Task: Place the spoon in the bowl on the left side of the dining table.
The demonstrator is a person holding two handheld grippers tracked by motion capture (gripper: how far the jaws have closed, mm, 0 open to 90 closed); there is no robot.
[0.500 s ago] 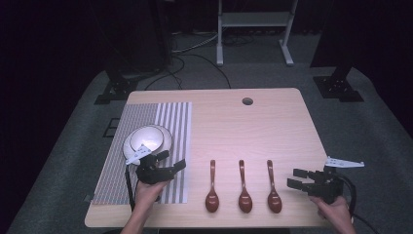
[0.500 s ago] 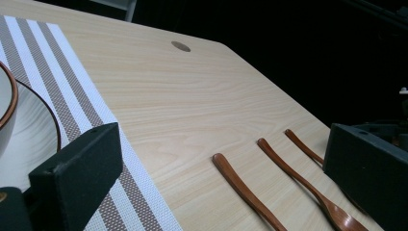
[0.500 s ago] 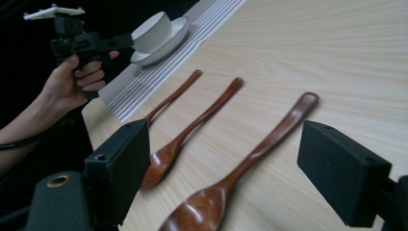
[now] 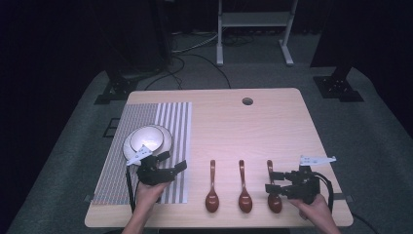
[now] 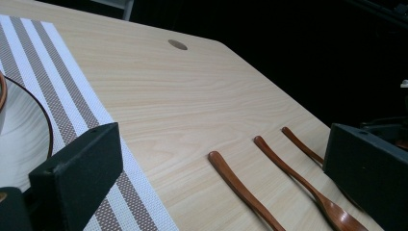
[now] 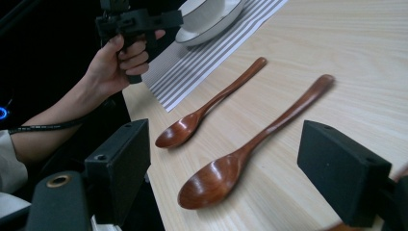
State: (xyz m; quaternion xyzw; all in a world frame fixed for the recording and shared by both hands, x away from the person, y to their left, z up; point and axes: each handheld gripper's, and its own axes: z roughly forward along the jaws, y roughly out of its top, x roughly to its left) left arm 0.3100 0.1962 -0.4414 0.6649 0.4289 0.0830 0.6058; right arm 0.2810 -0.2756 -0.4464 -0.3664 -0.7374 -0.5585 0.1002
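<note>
No writing is readable; both the left claw (image 4: 178,165) and right claw (image 4: 271,188) gape wide, empty.

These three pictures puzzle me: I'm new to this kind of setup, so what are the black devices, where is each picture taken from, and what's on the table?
A person holds hand-operated tongs in each hand: the left tongs and the right tongs. Both are open and hold nothing.

The high view looks down from above the person's side of the table. The other two pictures come from a camera riding on each set of tongs, looking out between its two black jaws.

On the table lie a striped mat with a white bowl on it, and three wooden spoons side by side. The right tongs hover at the rightmost spoon.
</note>
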